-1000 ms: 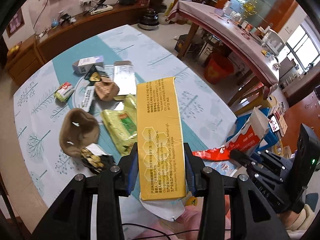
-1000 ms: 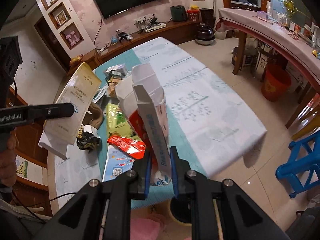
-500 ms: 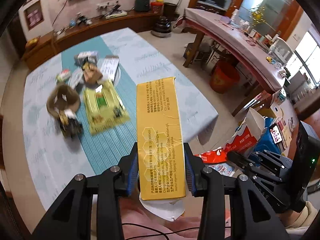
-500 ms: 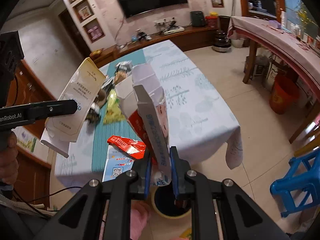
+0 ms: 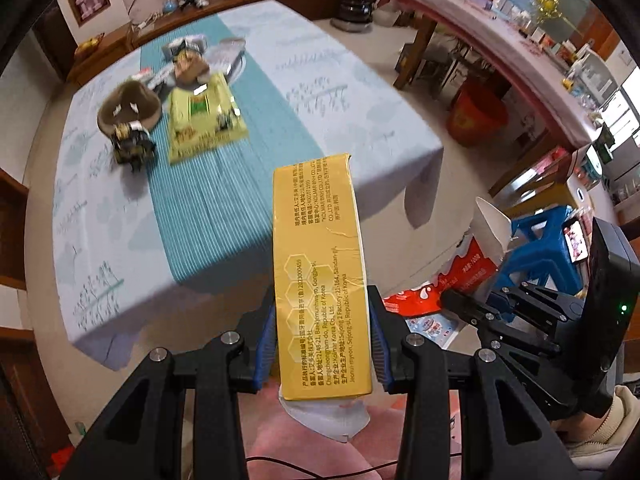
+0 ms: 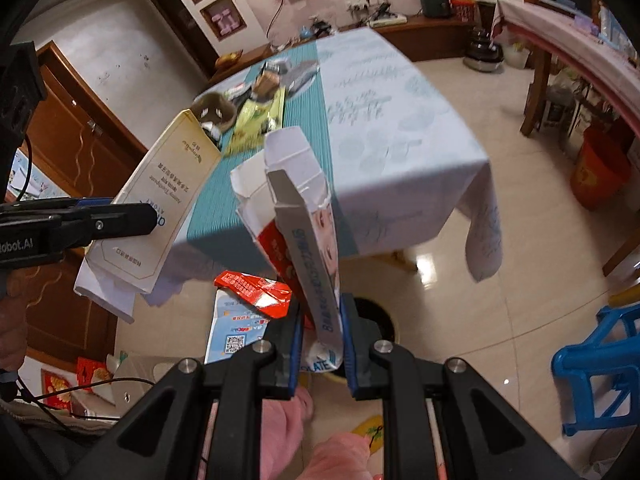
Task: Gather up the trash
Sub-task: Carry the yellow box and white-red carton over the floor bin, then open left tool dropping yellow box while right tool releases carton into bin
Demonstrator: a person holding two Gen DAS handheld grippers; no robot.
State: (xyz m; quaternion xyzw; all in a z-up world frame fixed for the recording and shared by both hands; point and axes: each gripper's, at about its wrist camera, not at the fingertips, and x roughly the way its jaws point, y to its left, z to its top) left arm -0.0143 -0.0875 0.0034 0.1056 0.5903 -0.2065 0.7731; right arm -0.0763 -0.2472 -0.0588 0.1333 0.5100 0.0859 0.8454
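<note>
Hiding bin (image 6: 376, 320) behind carton (image 6: 316, 264)

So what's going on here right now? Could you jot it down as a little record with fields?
left gripper: shut on a yellow box with printed text
right gripper: shut on a flattened red, white and blue carton, with a crumpled red wrapper hanging at its side
below the right gripper: a round dark-mouthed bin on the tiled floor
table: light cloth with a teal striped runner
left on the table: a green packet, a brown bowl-shaped piece, small wrappers behind
nearby: orange bucket, blue plastic stool
</note>
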